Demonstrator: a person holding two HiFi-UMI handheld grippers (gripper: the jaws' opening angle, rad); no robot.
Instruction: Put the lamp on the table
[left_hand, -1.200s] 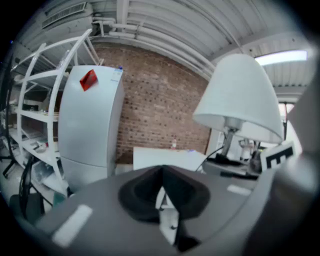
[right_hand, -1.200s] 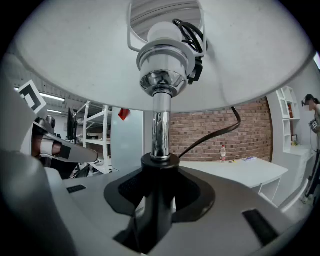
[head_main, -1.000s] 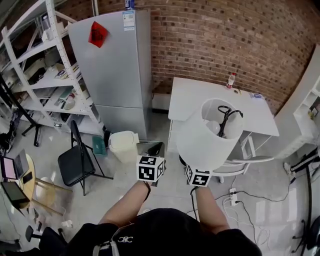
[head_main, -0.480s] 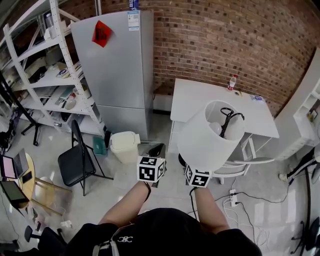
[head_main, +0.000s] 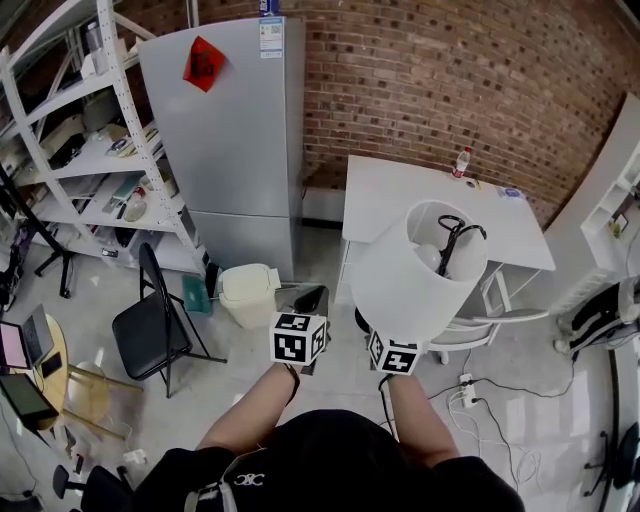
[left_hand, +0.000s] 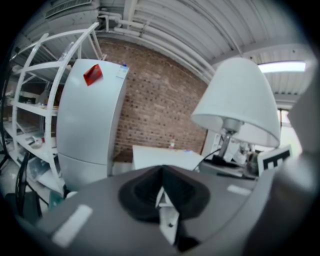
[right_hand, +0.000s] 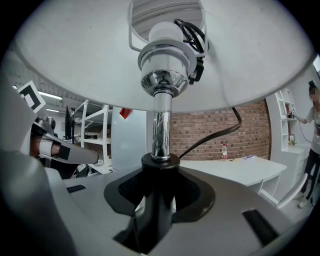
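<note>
The carry is under way: the lamp is in the air and not yet set down. At the left, the left gripper (left_hand: 161, 192) has its jaws pressed together on nothing and rides idle beside the load. To its right, the right gripper (right_hand: 157, 202) pinches the black lower stem of the table lamp with the white conical shade and chrome neck (head_main: 420, 268). It holds the lamp upright in front of the person, short of the white rectangular surface (head_main: 400, 195) by the brick wall. Further right, a small clear bottle with a red cap (head_main: 461, 160) stands at the far edge of that surface.

The next move, as I judge it, is to carry the lamp forward over the bare near part of the surface, lower it level until it stands, and only then spread the jaws. The shade looks top-heavy for one low pinch, and the black cord (right_hand: 215, 135) could snag.

The left gripper view shows the lamp side-on. The head view looks into the shade's open top and shows the lamp's place relative to the surface, but hides the grip. Only the right gripper view shows the jaws clamped on the stem. No view shows whether a wider base sits below.
</note>
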